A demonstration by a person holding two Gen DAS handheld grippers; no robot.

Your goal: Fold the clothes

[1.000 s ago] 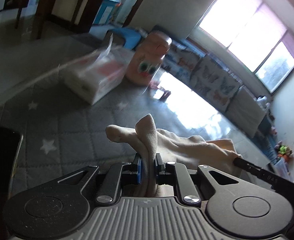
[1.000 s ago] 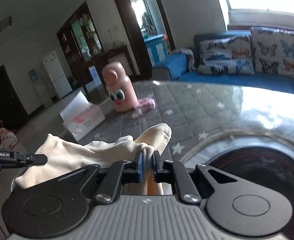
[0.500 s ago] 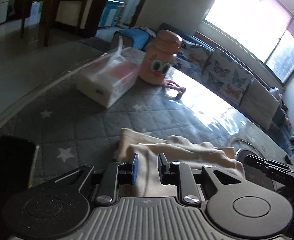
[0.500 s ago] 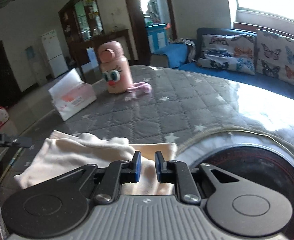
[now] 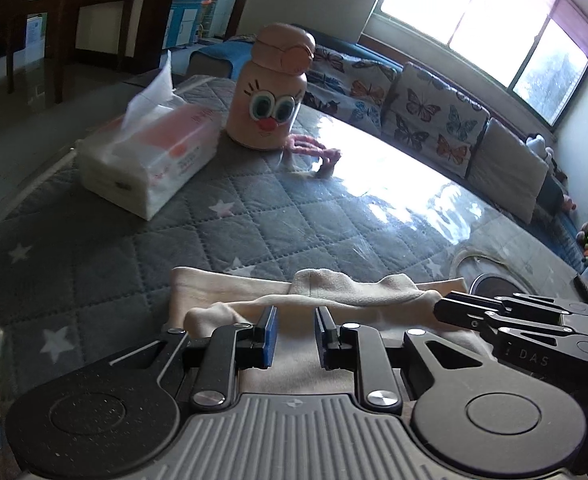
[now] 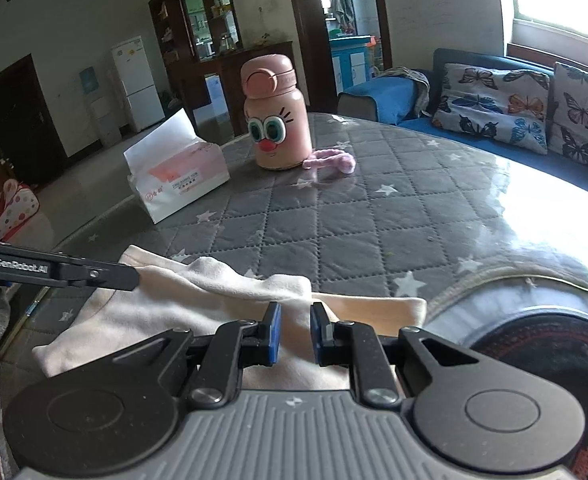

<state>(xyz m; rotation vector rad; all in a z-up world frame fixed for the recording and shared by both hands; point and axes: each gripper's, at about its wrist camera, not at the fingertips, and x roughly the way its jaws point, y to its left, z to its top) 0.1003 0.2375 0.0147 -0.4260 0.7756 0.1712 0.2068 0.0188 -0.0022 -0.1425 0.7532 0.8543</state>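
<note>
Although the quilted table (image 5: 105,248) is mostly bare, the cream garment (image 6: 181,312) lies at its near edge, doubled over with a rumpled upper layer, so one fold looks done and smoothing or further folds seem left. Behind it stand a tissue pack (image 6: 177,178) and a pink bottle (image 6: 275,116). Both jaws have just been opening: the left gripper (image 5: 294,332) and right gripper (image 6: 296,332) are released over the cloth, pinching nothing.
</note>
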